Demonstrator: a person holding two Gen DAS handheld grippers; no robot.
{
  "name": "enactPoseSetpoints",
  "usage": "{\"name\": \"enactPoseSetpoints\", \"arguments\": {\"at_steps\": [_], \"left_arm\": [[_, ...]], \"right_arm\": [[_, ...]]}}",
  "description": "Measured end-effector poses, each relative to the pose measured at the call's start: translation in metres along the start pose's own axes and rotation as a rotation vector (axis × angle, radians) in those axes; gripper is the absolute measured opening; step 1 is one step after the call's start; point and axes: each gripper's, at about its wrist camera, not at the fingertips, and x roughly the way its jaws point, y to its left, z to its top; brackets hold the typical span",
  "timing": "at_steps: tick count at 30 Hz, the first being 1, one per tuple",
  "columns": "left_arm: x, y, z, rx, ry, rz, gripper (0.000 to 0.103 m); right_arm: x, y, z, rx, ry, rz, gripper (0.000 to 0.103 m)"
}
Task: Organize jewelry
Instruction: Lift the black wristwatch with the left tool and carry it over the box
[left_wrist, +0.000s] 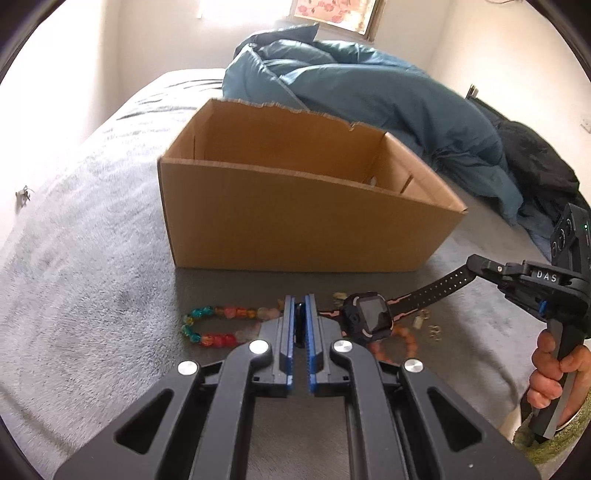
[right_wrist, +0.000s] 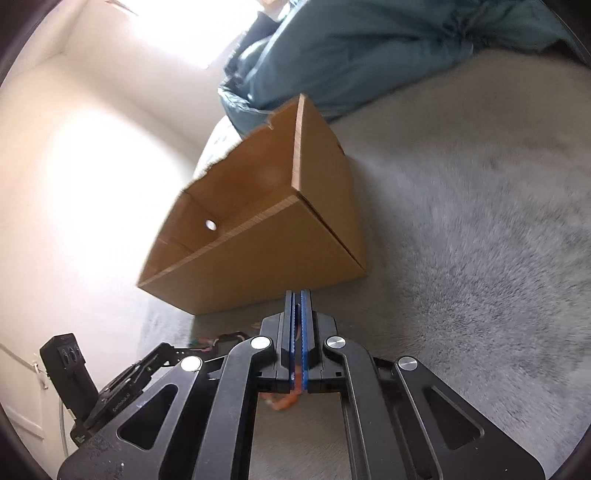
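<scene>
A black smartwatch with a perforated rubber strap (left_wrist: 369, 314) is hanging stretched between two hand-held grippers above a grey plush bedspread (left_wrist: 92, 258). The left gripper (left_wrist: 300, 306), seen from its own camera, is clamping one strap end between its blue-padded fingers (left_wrist: 312, 332), the jaws drawn nearly together on it. The right gripper (left_wrist: 476, 264), at the right of that view and carried by a person's hand (left_wrist: 554, 373), is pinching the far end of the other strap; in its own view the right gripper (right_wrist: 298, 299) is showing its jaws pressed together. Beneath the watch, a string of multicoloured translucent beads (left_wrist: 218, 325) is lying on the bedspread to the left, with orange beads (left_wrist: 402, 343) and small metal pieces (left_wrist: 424, 325) to the right. An open brown cardboard box (left_wrist: 295, 221) is standing just beyond them, and a crumpled blue duvet (left_wrist: 369, 92) is lying farther back.
</scene>
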Motion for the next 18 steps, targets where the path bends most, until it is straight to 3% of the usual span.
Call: {"name": "enactPoseSetpoints", "arguments": {"at_steps": [9,14,18], "left_arm": [[-0.041,-0.012,0.016,-0.002,-0.050,-0.047,0.005],[-0.063,-0.015,0.059,0.025,-0.108,-0.059,0.005],[-0.050,-0.008,0.108,0.025,-0.111,-0.030,0.005]], "right_arm": [[-0.033,0.029,0.010,-0.042,-0.043,0.020,0.001],[-0.040,0.059,0.039,-0.103,-0.067,0.067,0.001],[-0.022,0.083,0.080,-0.127,-0.052,0.087,0.001]]}}
